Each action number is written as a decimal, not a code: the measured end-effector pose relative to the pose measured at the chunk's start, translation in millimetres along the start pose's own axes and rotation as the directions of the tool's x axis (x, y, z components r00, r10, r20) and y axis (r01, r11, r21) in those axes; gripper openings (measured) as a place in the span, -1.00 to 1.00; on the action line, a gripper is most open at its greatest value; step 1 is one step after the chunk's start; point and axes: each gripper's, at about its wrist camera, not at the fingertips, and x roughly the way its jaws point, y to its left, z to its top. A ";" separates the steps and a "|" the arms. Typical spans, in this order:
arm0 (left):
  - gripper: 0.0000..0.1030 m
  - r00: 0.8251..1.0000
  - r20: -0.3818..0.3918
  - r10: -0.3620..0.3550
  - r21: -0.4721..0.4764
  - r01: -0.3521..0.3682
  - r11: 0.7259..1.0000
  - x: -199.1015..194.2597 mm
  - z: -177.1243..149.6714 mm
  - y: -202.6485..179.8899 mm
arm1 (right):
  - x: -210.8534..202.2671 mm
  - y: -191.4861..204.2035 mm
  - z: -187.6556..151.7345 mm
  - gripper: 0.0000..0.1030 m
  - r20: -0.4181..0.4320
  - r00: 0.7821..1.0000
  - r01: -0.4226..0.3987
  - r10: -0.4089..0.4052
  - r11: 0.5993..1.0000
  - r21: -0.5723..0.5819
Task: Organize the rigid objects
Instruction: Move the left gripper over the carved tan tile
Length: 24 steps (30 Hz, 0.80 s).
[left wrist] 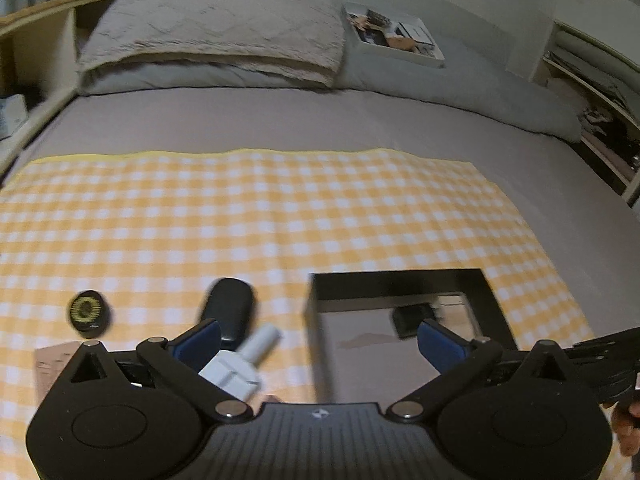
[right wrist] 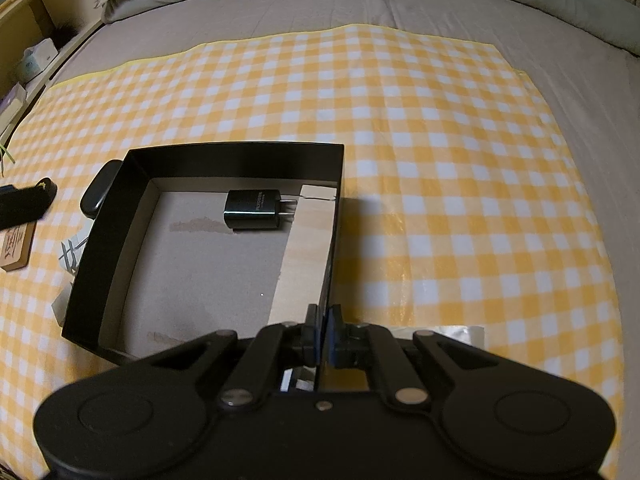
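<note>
Left wrist view, left to right. Tan card [left wrist: 50, 364] at the left edge, partly hidden behind the gripper body; its print is unreadable. Black round disc with yellow ring face [left wrist: 89, 313] lies flat on the checked cloth [left wrist: 280, 208], apart from the other items. Black oval case [left wrist: 230, 310]: long axis runs near-to-far, tilted slightly right; near end hidden behind the left finger pad. White plug adapter [left wrist: 244, 362]: long axis diagonal, cylindrical end pointing up-right, square body toward the camera; blurred, lower part covered by the linkage. Left gripper [left wrist: 320, 342]: jaws spread wide, nothing between them; it hovers over the gap between the adapter and the black box [left wrist: 400, 280]. Box stands on the cloth, right of the adapter; near wall cut off by the gripper.

Right wrist view, left to right. Wooden tile with a carved character [right wrist: 16, 250], cut by the frame edge. A dark blurred object [right wrist: 24, 202] above it; cannot identify. Inside the box, black charger [right wrist: 252, 208] lies flat near the far wall, long axis left-right, prongs pointing right. Right gripper [right wrist: 324, 330]: jaws nearly closed on the box's right wall [right wrist: 334, 248] at its near end; the contact is partly hidden.
</note>
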 end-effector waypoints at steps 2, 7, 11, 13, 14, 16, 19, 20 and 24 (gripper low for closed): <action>1.00 1.000 0.009 0.018 -0.005 -0.018 1.000 -5.5 -0.2 11.7 | -0.1 0.6 -0.1 -0.92 0.000 1.000 0.000 0.000 1.000 0.000; 1.00 0.997 0.020 0.077 -0.026 -0.077 0.997 -16.5 -2.9 49.2 | -0.5 1.2 0.1 -0.92 0.000 1.000 0.006 -0.006 1.000 -0.001; 1.00 0.991 0.008 0.132 -0.071 -0.131 0.989 -21.0 -7.5 85.0 | -0.5 1.2 0.2 -0.92 0.000 1.000 0.006 -0.006 1.000 -0.001; 1.00 0.987 -0.004 0.162 -0.096 -0.161 0.982 -21.9 -10.5 102.7 | -0.1 1.1 0.1 -0.92 0.000 1.000 0.007 -0.007 1.000 -0.001; 1.00 0.985 -0.011 0.175 -0.108 -0.175 0.979 -21.9 -12.5 111.0 | 0.1 1.2 0.6 -0.92 0.000 1.000 0.008 -0.008 1.000 -0.001; 1.00 0.979 -0.028 0.200 -0.131 -0.202 0.971 -21.8 -16.3 128.6 | -0.8 1.1 0.9 -0.91 -0.001 1.000 0.010 -0.010 1.000 -0.001; 1.00 0.971 -0.061 0.232 -0.167 -0.239 0.956 -20.6 -22.0 153.4 | -0.4 -0.6 2.7 -0.89 -0.004 1.000 0.016 -0.016 1.000 -0.001; 1.00 0.968 -0.073 0.240 -0.181 -0.250 0.951 -19.7 -24.1 160.4 | 0.8 -1.2 2.4 -0.88 -0.005 1.000 0.018 -0.018 1.000 0.000; 1.00 0.964 -0.127 0.236 -0.248 -0.261 0.933 -15.0 -32.4 188.0 | 4.3 -2.0 2.8 -0.86 -0.012 1.000 0.021 -0.021 1.000 0.002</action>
